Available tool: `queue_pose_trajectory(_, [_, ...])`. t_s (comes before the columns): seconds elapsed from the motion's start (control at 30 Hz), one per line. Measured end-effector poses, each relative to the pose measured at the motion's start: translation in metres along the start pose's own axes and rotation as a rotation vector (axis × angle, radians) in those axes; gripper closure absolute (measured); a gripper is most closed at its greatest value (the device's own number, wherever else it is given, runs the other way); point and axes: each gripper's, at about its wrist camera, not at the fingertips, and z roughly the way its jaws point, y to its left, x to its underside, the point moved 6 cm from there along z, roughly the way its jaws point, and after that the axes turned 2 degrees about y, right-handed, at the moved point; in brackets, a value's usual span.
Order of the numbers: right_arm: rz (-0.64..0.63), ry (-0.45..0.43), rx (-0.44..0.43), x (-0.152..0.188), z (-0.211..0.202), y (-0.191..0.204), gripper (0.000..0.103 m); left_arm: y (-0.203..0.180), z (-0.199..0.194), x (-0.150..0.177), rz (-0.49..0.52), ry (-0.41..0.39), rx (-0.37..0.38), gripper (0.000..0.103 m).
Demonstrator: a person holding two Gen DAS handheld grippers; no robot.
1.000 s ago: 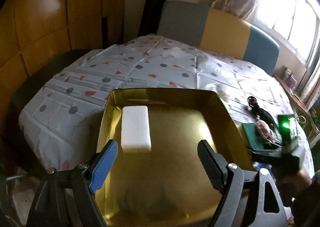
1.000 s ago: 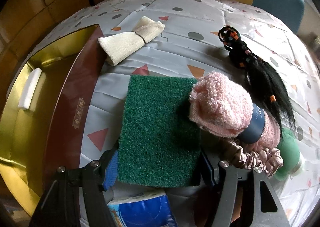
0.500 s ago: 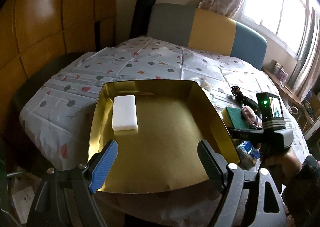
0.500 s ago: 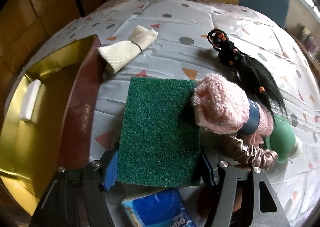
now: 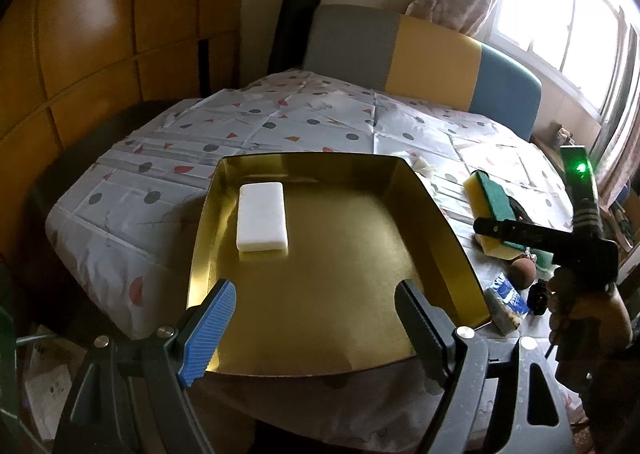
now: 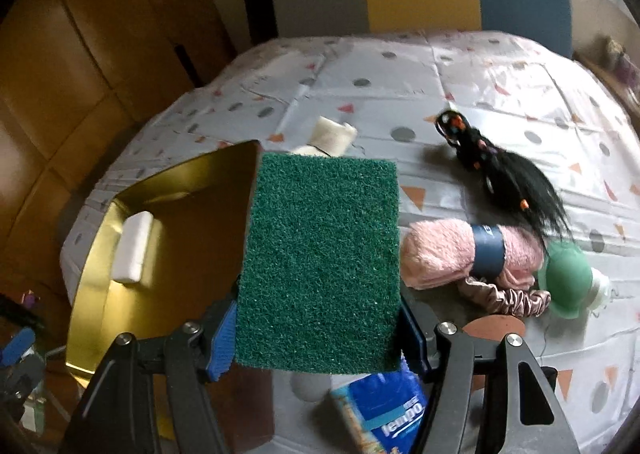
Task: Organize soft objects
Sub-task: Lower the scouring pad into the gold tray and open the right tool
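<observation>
R gripper (image 6: 320, 338): clamped on scouring sponge (image 6: 324, 258), green face up, pads pressed on both long sides near the back edge; most of the pad hangs forward, unsupported. Seen from L view, sponge (image 5: 490, 214) is held clear of the tablecloth (image 5: 320, 114), just right of the gold tray (image 5: 440, 214); yellow foam visible under the green.

L gripper (image 5: 316, 318): jaws apart, nothing between them, poised over near edge of tray.

Tray contents: one white block (image 5: 262, 216) at far-left corner; rest of floor bare.

Left on cloth, R side: pink towel roll (image 6: 452, 250), scrunchie (image 6: 504, 296), green cap-like item (image 6: 568, 278), black hair bundle (image 6: 504, 174), cream roll (image 6: 332, 136), tissue pack (image 6: 384, 414).

Est. step: sponge carry toward tray, not yet over it.

Risks:
- Grip is at the rear only; foam compresses, so sponge may pivot or slip if swung fast.
- Low carry: front edge may catch tray's right wall, shove the light tray.
- Tray overhangs table's near edge; a knock may tip it.
- Crossing paths w/ L gripper over tray possible.
</observation>
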Motion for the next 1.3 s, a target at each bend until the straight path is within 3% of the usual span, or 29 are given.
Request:
queue_pose_trajectory(0.37, [-0.126, -0.027, -0.052, 0.009, -0.015, 0.057, 0.036, 0.009, -0.001, 0.004, -0.016, 0.006, -0.011, 0.02])
queue_pose_trajectory(0.6, [-0.199, 0.044, -0.096, 0.016, 0.004, 0.099, 0.036, 0.014, -0.001, 0.006, -0.025, 0.007, -0.02, 0.02])
queue_pose_trajectory(0.8, [-0.203, 0.121, -0.066, 0.014, 0.038, 0.117, 0.035, 0.023, 0.001, 0.007, -0.037, 0.012, -0.03, 0.02])
queue_pose_trajectory(1.3, [-0.234, 0.194, 0.017, -0.006, 0.101, 0.145, 0.034, 0.043, 0.007, 0.011, -0.069, 0.032, -0.06, 0.02])
